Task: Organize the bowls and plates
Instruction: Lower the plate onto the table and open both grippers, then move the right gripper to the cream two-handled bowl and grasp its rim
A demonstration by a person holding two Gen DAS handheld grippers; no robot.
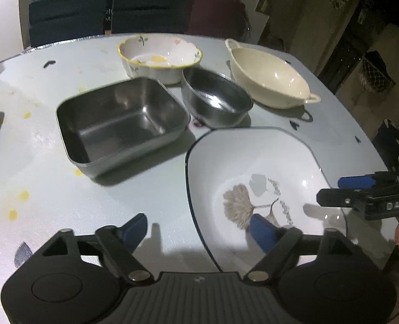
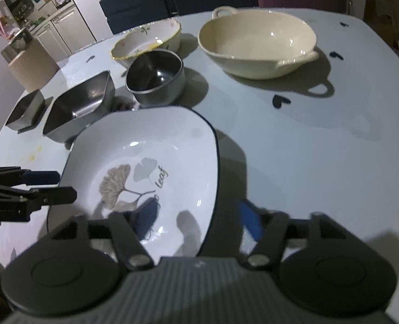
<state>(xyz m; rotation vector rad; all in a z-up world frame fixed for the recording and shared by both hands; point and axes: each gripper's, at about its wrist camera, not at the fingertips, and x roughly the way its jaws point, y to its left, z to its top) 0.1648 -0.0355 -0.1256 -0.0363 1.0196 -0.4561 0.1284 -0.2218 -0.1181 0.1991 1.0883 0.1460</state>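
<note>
While peering down both wrist cams, spotted the white leaf plate (image 1: 253,162) (image 2: 158,140) lying flat on the pale worktop (image 1: 64,216), nearest of all the dishes. Found the left tongs (image 1: 198,226) spread wide and gripping nothing, straddling that plate's left rim: one blue pad over the plate's inside, the other out over bare worktop left of it. Same deal with the right tongs (image 2: 196,212): gaped open across the plate's right rim, clamped on nothing, one pad above the plate's well and the other just outside it. Couldn't tell about actual contact with the rim.

Noticed "leaf" lettering beside a grey-brown leaf print in the plate's middle, plus a thin dark line round its edge. Clocked a square steel dish (image 1: 118,124) just beside the plate's far left corner, sitting upright. Further left of the plate, caught a smaller steel box (image 2: 25,110). Straight behind the plate, saw a round steel bowl (image 1: 215,97), and behind that a floral bowl (image 1: 158,51) with a yellow scalloped rim, pretty much up against it. Off behind the plate to the right, well apart, made out a cream two-handled dish (image 1: 269,78). Past everything, dark blue chairs (image 1: 64,19) along the worktop's far edge.
</note>
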